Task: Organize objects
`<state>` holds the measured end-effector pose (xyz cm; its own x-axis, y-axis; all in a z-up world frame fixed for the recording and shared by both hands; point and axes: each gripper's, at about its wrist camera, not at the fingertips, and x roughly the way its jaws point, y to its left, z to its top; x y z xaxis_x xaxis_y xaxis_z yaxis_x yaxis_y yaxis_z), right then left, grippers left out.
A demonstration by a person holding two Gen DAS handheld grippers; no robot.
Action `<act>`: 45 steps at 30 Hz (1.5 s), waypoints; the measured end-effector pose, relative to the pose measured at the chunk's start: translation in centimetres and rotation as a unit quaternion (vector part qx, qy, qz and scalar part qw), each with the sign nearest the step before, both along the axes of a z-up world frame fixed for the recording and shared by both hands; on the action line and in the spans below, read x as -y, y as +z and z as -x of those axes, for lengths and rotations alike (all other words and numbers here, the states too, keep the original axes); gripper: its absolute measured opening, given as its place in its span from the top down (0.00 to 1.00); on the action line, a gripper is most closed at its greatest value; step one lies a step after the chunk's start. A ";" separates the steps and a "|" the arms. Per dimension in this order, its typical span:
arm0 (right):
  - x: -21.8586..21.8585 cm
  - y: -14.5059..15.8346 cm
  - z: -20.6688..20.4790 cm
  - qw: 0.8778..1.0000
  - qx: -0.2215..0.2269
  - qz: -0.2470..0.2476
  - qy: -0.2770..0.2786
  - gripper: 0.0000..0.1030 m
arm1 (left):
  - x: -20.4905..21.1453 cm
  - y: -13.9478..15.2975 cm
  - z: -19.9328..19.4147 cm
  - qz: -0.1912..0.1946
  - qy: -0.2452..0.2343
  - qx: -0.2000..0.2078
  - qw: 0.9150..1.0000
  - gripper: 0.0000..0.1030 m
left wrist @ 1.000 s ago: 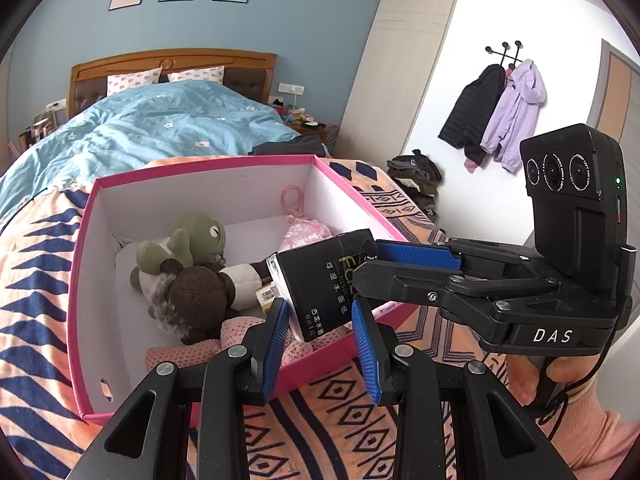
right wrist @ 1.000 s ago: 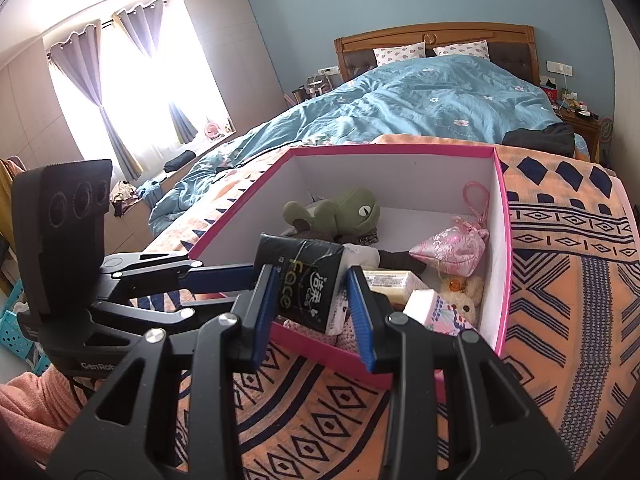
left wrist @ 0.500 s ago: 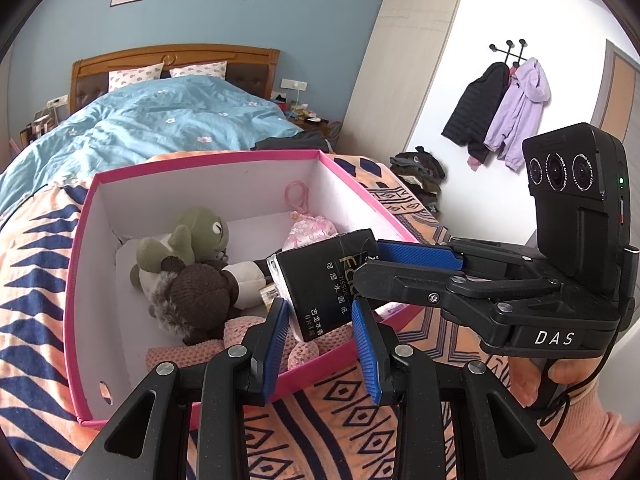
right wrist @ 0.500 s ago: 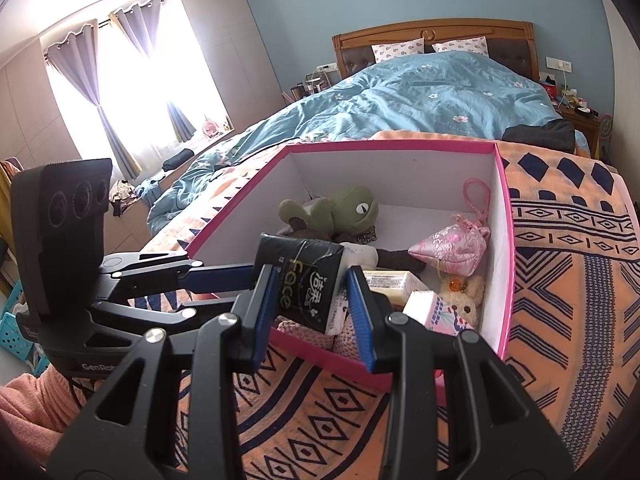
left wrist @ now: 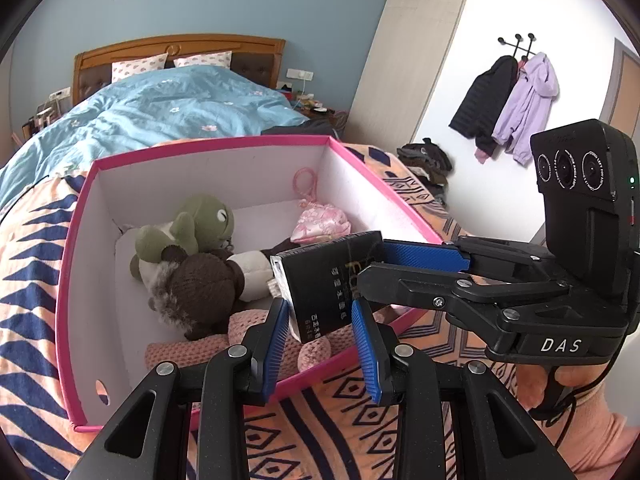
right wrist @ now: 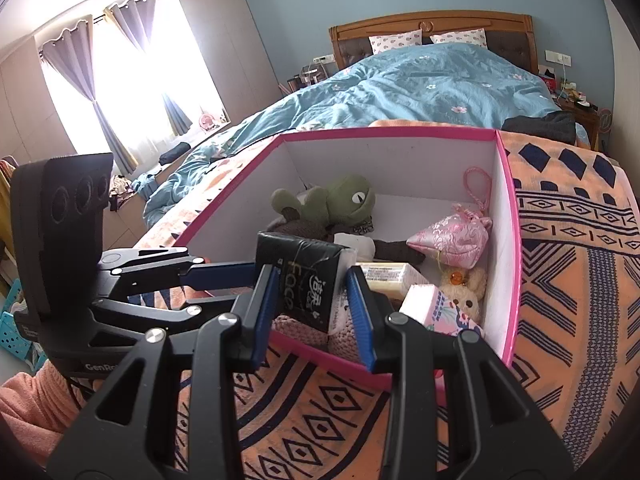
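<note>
Now the black pack (left wrist: 324, 280) of tissues hangs in the air over the near rim of the pink box (left wrist: 208, 148), in the lower middle of both views, and it is not yet inside. The left gripper (left wrist: 320, 306) has its fingers almost fully closed on the lower end of the pack. The right gripper (right wrist: 311, 276) comes in from the right side of the left wrist view, and its fingers stand a little wider on the other end. They seem to press on the pack too, although in its own view a thin gap on one side is hard to judge. I think the pack is light and soft, because its plastic wrap looks wrinkled and shiny. So it may bend under pressure, and it may slip if it is taken only by a corner. The better hold is probably across the two flat faces near the middle, with moderate force. Inside the box lie a green plush (left wrist: 200, 220), a brown plush (left wrist: 204, 288), a pink pouch (left wrist: 320, 224) and a pink knitted thing (left wrist: 192, 352). All of them are soft, so a low drop should harm nothing. The free floor of the box seems to be at its far side, in the middle of the frame. The box stands on the patterned blanket (left wrist: 320, 440) of the bed.
</note>
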<state>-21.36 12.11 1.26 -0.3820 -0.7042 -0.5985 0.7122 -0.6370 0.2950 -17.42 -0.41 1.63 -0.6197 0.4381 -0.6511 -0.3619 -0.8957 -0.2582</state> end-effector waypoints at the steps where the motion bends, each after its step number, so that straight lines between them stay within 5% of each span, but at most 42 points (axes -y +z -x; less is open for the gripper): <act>1: 0.1 -0.2 0.1 1.000 0.001 -0.002 0.000 0.63 | 0.0 -0.1 0.1 0.001 0.001 0.002 1.000 0.68; 14: 0.5 -1.5 0.3 0.999 -0.006 -0.037 -0.026 0.62 | 0.1 -0.3 -0.5 0.020 0.021 -0.007 1.000 0.66; 22: -1.1 -0.7 -1.4 0.998 -0.033 -0.028 -0.047 0.48 | 0.9 1.0 -4.2 0.024 0.039 -0.064 0.997 0.27; 29: -2.5 -0.1 -6.1 0.994 -0.090 -0.012 -0.057 0.14 | 2.1 1.3 -8.5 0.014 0.072 -0.106 0.992 0.00; 32: -2.7 -0.6 -8.0 0.991 -0.110 -0.016 -0.069 0.00 | 2.8 0.8 -10.0 0.017 0.099 -0.112 0.989 0.00; 45: -3.3 -4.9 -10.8 0.992 -0.082 -0.032 -0.088 0.00 | 2.5 -2.2 -13.2 0.051 0.146 -0.088 0.984 0.00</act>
<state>-10.57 15.36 -3.60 -0.5922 -0.5797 -0.5598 0.6227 -0.7701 0.1386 -4.21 -2.96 -0.55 -0.8165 0.1612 -0.5544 -0.1152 -0.9864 -0.1172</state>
